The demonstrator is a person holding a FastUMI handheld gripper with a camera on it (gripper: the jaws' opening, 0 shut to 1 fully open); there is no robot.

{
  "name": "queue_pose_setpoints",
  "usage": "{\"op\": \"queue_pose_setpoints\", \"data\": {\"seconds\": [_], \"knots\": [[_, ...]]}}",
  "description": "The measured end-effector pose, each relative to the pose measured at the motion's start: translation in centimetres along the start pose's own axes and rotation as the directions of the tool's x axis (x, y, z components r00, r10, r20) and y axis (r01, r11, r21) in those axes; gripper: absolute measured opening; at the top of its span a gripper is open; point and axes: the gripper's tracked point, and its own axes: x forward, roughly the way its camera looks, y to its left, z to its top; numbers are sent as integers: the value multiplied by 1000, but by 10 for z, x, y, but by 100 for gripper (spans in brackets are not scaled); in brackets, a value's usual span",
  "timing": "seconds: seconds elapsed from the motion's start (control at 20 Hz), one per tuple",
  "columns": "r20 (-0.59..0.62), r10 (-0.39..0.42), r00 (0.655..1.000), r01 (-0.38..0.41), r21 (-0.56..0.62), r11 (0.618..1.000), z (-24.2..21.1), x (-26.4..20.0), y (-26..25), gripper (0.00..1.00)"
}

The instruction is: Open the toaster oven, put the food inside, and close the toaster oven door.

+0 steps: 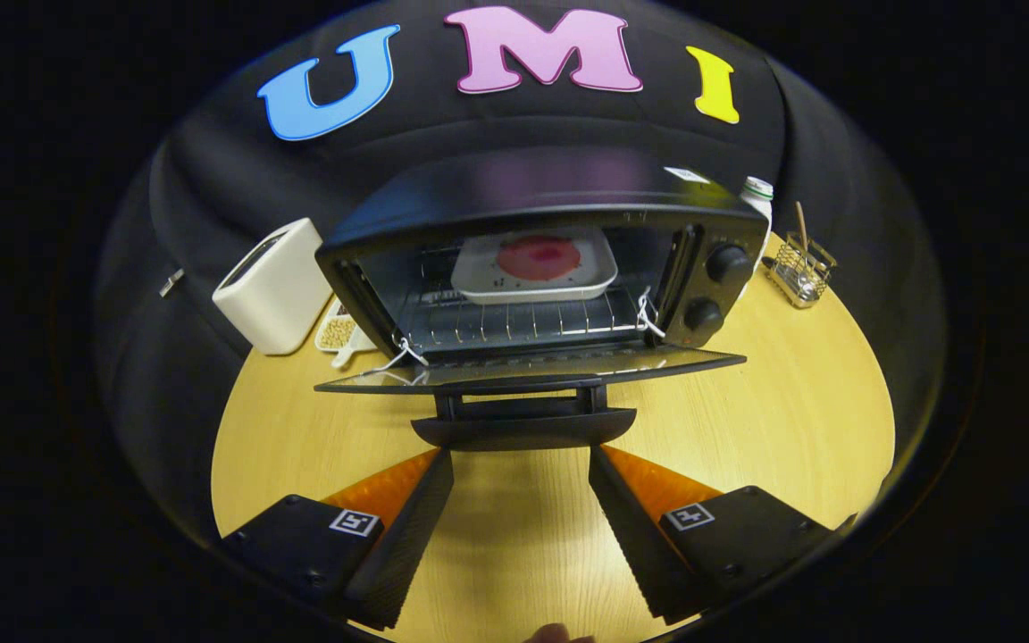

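Black toaster oven [532,268] sits in the upper middle of the frame on the pale wooden table [782,402], and its glass door [532,368] is dropped flat, wide open. On the wire rack [514,320] inside, we have the white tray [534,264] with the round pink food [539,257], pushed toward the back. So what's left, by my reading, is the close.

Down at the bottom of the frame the gripper [522,463] is spread wide, holding nothing, its tips just short of the door handle [523,427], which juts toward us at centre. To do this well: slide under that handle squarely, lift in an arc following the hinge, and keep clear of the white strings [648,314] at the door corners. A white toaster [275,284] stands upper left and a wire basket [802,268] upper right, both well out of the way.
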Motion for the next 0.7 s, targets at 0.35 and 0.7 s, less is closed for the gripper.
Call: {"op": "queue_pose_setpoints", "data": {"seconds": [0.35,0.7], "knots": [[156,19,988,-21,13,1000,75,-28,-10,99],[363,11,932,-18,16,1000,132,-102,-51,98]]}}
